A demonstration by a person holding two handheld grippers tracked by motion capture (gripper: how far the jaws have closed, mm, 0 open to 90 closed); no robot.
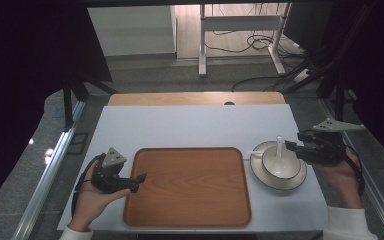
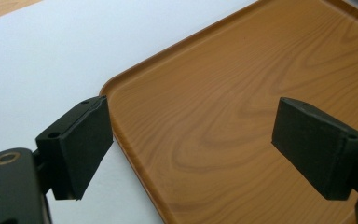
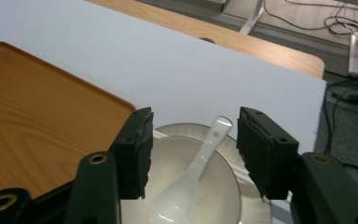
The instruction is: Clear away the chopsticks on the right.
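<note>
High view: my left gripper [image 1: 141,177] rests at the left rim of the rectangular wood-grain brown tray [image 1: 187,187]. My right gripper [image 1: 291,145] hovers by the white ceramic bowl [image 1: 281,163], which sits on a round white saucer [image 1: 260,170] just right of the tray.

Left gripper view: jaws wide apart, nothing between them, straddling the tray's rim.

Right gripper view: jaws partly open, flanking the white ceramic soup spoon [image 3: 191,179] lying in the bowl; pads seem clear of the handle, though it's hard to be sure.
</note>
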